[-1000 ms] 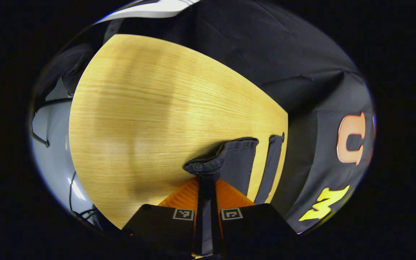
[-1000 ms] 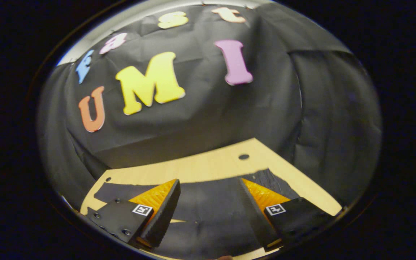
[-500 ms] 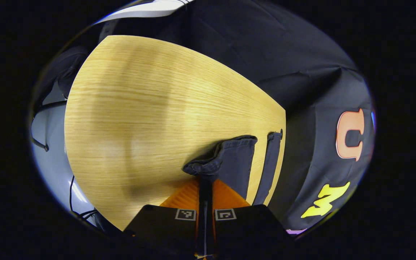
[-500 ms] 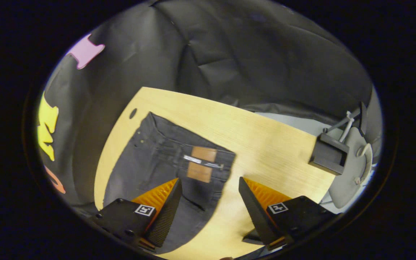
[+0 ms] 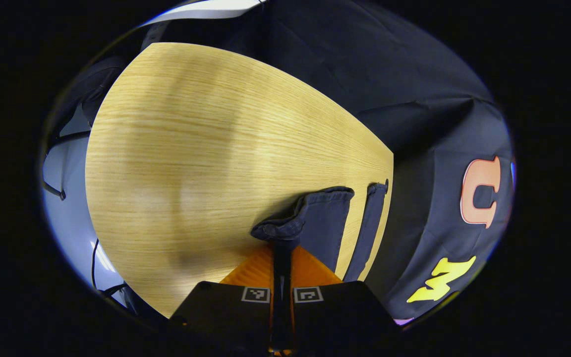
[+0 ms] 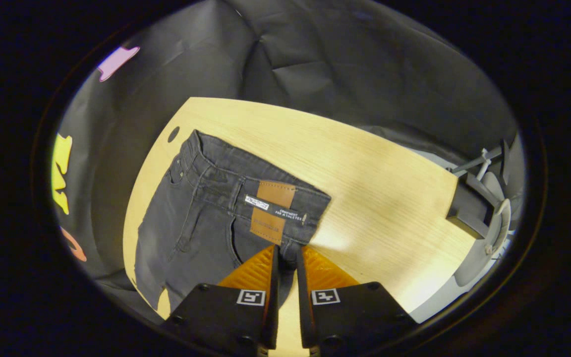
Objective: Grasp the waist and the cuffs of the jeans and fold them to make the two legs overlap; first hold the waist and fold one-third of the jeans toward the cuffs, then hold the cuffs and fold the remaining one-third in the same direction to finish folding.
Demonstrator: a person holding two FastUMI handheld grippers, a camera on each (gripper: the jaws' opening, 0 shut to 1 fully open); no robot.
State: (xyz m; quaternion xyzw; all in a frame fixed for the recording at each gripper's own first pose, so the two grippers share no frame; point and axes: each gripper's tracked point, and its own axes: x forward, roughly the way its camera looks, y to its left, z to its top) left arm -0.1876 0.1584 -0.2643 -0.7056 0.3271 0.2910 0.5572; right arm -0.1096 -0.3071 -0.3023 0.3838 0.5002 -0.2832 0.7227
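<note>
Jeans (image 6: 201,218) lie flat on the wooden table (image 6: 384,198), dark grey, waist toward its middle and legs running off toward the black booth wall. Near the waistband's brown patch (image 6: 271,210), the right gripper (image 6: 285,258) has its jaws narrowed onto the waist edge. The left gripper (image 5: 282,248) pinches one bunched cuff (image 5: 285,229); the other cuff (image 5: 375,193) lies flat beside it.

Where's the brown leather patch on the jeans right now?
In the right gripper view, the brown patch sits on the jeans' waistband near table centre, just beyond the right gripper.
</note>
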